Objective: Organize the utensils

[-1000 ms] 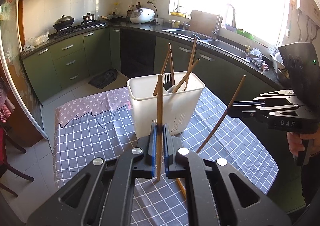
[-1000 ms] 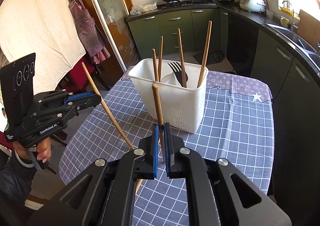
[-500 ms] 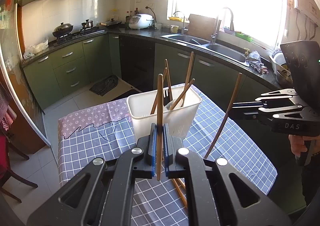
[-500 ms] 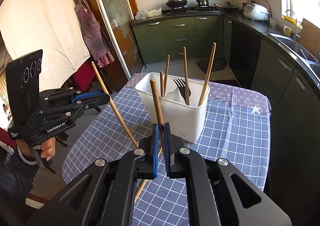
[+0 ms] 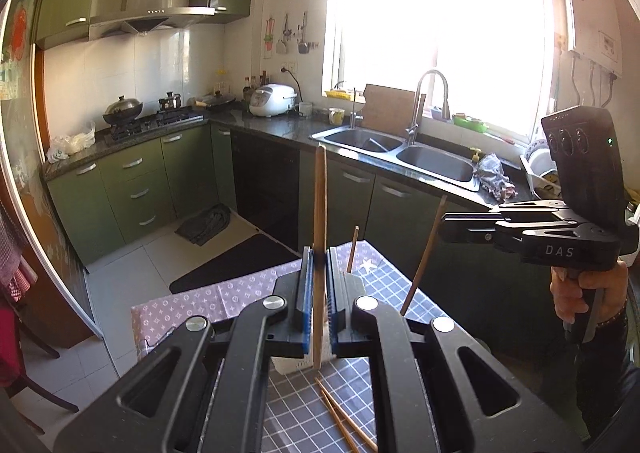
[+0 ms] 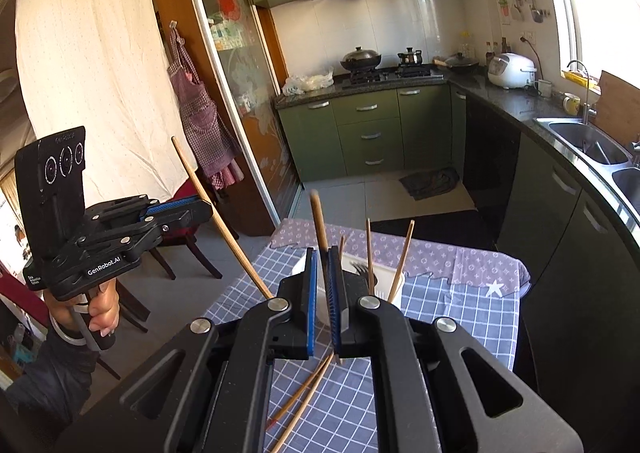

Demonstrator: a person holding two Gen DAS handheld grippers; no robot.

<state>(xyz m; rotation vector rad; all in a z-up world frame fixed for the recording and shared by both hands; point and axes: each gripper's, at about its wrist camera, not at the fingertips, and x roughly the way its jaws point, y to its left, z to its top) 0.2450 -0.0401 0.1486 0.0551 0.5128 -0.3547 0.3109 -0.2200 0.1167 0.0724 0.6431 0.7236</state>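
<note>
Wooden chopstick (image 5: 319, 237) per gripper (both clamped)

Two wooden chopsticks (image 6: 308, 393) flat on desk (image 6: 460, 317); white holder (image 6: 396, 285) upright, chopsticks and fork (image 6: 358, 268) inside.

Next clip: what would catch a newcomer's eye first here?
Each black two-finger gripper, left gripper and right gripper, clamps one brown wooden chopstick upright above the blue checked tablecloth. Behind them stands a white plastic utensil basket holding more chopsticks; two loose chopsticks lie in front.
</note>
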